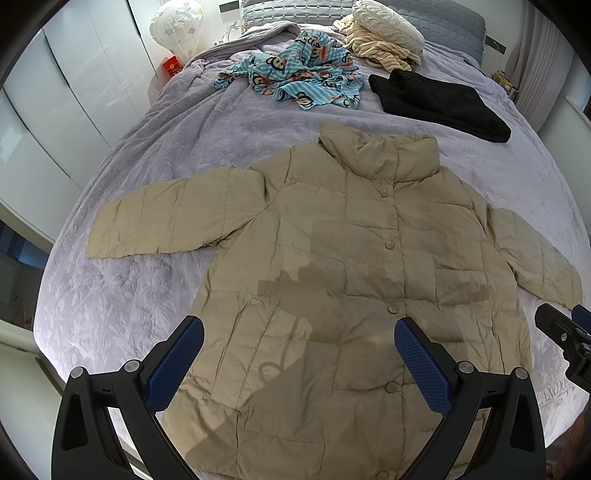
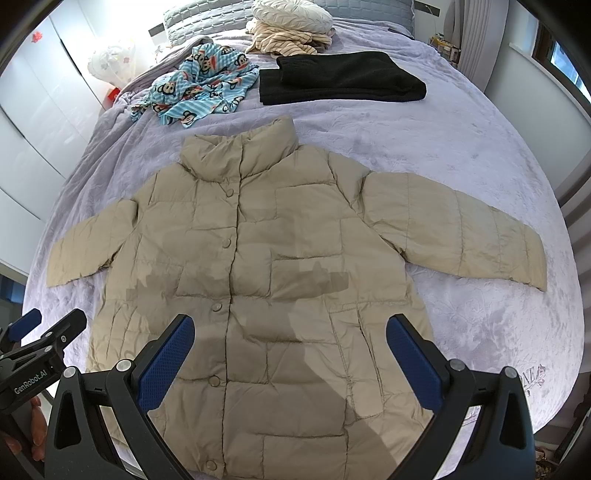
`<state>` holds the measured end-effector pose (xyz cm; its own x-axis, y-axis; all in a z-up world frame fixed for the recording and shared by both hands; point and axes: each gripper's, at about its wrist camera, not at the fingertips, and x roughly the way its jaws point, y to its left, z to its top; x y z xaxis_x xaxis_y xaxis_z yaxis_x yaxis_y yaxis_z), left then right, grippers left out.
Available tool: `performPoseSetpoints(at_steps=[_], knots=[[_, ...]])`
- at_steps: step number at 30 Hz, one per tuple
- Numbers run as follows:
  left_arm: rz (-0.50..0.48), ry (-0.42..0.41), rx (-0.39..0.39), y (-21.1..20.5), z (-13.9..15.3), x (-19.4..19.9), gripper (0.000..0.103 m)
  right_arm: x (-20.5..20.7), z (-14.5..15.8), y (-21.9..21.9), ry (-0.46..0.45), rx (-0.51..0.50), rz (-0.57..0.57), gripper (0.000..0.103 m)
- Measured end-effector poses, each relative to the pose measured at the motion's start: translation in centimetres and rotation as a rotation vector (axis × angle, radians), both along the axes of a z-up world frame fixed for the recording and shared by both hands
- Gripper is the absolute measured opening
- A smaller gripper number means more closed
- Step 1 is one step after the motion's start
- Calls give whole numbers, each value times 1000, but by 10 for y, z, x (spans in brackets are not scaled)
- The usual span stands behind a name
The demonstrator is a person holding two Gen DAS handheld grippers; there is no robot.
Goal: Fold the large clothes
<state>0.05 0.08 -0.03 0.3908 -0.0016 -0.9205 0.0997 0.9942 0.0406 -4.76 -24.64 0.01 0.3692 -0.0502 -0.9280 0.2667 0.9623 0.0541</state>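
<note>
A beige quilted puffer jacket lies flat and buttoned on the lilac bed, collar toward the headboard, both sleeves spread out sideways. It also shows in the right wrist view. My left gripper is open and empty, hovering above the jacket's lower left front. My right gripper is open and empty above the lower right front. The right gripper's tip shows at the right edge of the left wrist view, and the left gripper shows at the left edge of the right wrist view.
A folded black garment lies beyond the collar. A crumpled blue monkey-print garment lies left of it. A striped cream garment and cushion sit by the headboard. White wardrobe doors stand left of the lilac bedspread.
</note>
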Motion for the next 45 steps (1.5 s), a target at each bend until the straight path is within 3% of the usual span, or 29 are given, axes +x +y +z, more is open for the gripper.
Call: performPoseSetpoints(at_steps=[6, 13, 14, 18, 23, 26, 30, 38, 42, 45], knots=[[-9, -20, 5, -21, -10, 22, 103, 1, 0, 2, 9, -7, 2, 103], [-4, 4, -71, -12, -18, 24, 103, 9, -6, 16, 31, 1, 30, 103], [-7, 17, -39, -11, -22, 27, 103, 9, -8, 16, 33, 6, 33, 103], [-6, 42, -57, 9, -33, 38, 103, 15, -17, 22, 37, 70, 17, 103], [77, 62, -80, 65, -50, 66, 103, 28, -30, 45, 25, 127, 7, 103], [116, 61, -152, 112, -65, 90, 103, 37, -41, 70, 7, 143, 0, 103], [233, 41, -228, 186, -94, 117, 103, 61, -67, 117, 106, 81, 57, 103], [472, 57, -546, 315, -201, 178, 103, 90, -124, 169, 156, 219, 45, 103], [530, 91, -619, 335, -235, 194, 103, 101, -143, 191, 145, 232, 74, 103], [548, 39, -653, 342, -237, 211, 103, 113, -150, 201, 124, 249, 83, 103]])
